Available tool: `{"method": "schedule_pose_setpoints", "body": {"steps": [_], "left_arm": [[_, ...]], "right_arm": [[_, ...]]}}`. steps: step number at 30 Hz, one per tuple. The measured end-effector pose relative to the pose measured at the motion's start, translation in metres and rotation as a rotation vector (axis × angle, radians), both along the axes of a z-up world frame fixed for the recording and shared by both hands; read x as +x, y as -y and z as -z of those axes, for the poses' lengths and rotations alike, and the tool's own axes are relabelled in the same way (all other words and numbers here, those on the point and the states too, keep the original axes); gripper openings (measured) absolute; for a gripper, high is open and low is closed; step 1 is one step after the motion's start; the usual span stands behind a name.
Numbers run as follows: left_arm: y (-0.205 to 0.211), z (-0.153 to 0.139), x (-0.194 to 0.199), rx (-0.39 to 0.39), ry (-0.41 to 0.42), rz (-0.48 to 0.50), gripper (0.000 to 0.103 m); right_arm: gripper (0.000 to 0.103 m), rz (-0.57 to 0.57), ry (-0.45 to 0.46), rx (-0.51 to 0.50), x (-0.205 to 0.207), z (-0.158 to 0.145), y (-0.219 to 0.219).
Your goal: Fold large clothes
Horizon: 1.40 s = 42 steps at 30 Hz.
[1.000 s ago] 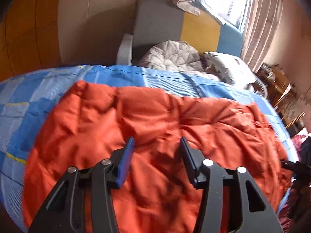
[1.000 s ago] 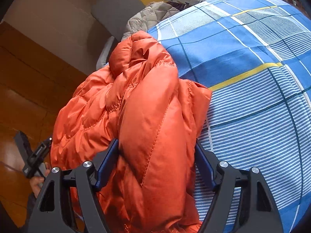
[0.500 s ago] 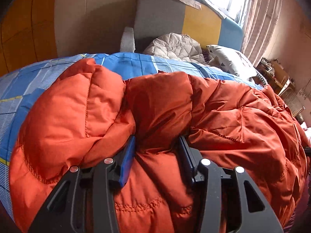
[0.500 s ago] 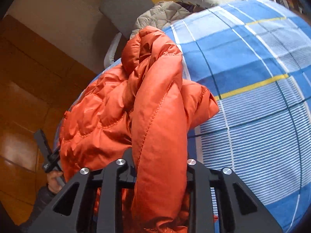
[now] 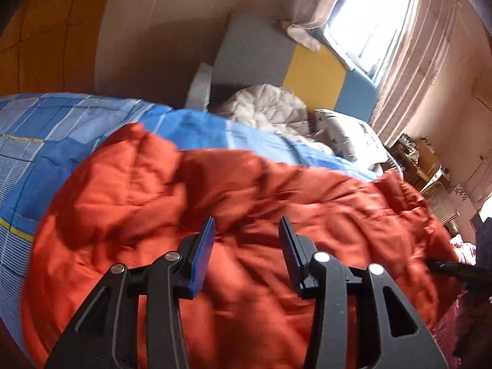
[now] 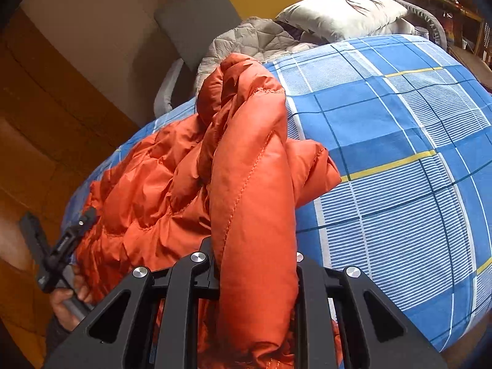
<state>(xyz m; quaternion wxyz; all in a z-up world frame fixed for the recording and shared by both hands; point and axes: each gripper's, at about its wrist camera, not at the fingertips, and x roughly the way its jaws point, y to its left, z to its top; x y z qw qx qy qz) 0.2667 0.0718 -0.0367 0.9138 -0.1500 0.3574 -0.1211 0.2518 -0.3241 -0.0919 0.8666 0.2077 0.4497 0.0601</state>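
In the left wrist view, an orange quilted jacket (image 5: 233,215) is seen spread across the lower and middle part of the frame, on a blue checked bedsheet (image 5: 61,141) that shows at the left and along the jacket's upper edge. The left gripper (image 5: 246,233) is seen at the bottom centre with its jaws parted widely; nothing is held between them, and the jacket fabric is seen in the gap. A grey quilt (image 5: 264,110) and a pillow (image 5: 347,132) are seen in the upper middle, in front of a grey, yellow and blue headboard (image 5: 313,73). The picture is blurred.

In the right wrist view, the jacket (image 6: 184,178) is bunched in the centre and left of the frame, with the bedsheet (image 6: 399,160) filling the right. The right gripper (image 6: 255,255) is seen at the bottom centre, its jaws closed against a thick fold of the jacket that is gripped between them. The left gripper (image 6: 58,246) is seen at the lower left edge, held in a hand (image 6: 67,301).
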Motion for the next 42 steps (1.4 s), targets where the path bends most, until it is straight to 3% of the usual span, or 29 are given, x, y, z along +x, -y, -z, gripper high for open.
{"method": "schedule_pose_setpoints", "body": {"steps": [6, 15, 20, 24, 30, 36, 40, 42], "left_arm": [[0.062, 0.007, 0.017, 0.050, -0.049, 0.029, 0.042], [0.093, 0.050, 0.037, 0.182, -0.065, 0.029, 0.042], [0.099, 0.053, 0.043, 0.224, -0.084, 0.032, 0.042], [0.096, 0.048, 0.044, 0.212, -0.097, 0.036, 0.042], [0.089, 0.044, 0.044, 0.168, -0.110, 0.040, 0.042], [0.063, 0.029, 0.034, 0.068, -0.139, 0.050, 0.042], [0.002, -0.008, 0.005, 0.040, -0.048, 0.016, 0.045], [-0.037, -0.023, -0.009, 0.068, 0.011, -0.035, 0.049]], "right_arm": [[0.019, 0.017, 0.018, 0.008, -0.005, 0.006, 0.001], [0.016, 0.005, 0.047, 0.095, -0.015, 0.004, 0.003], [0.015, -0.004, 0.100, 0.146, -0.022, -0.023, -0.017], [0.014, -0.013, 0.141, 0.149, -0.026, -0.053, -0.042], [0.014, -0.042, 0.177, 0.117, -0.027, -0.087, -0.092], [0.013, -0.077, 0.204, 0.071, -0.027, -0.103, -0.137], [0.013, -0.076, 0.210, 0.034, -0.027, -0.107, -0.153], [0.013, -0.072, 0.209, 0.012, -0.027, -0.107, -0.160]]}}
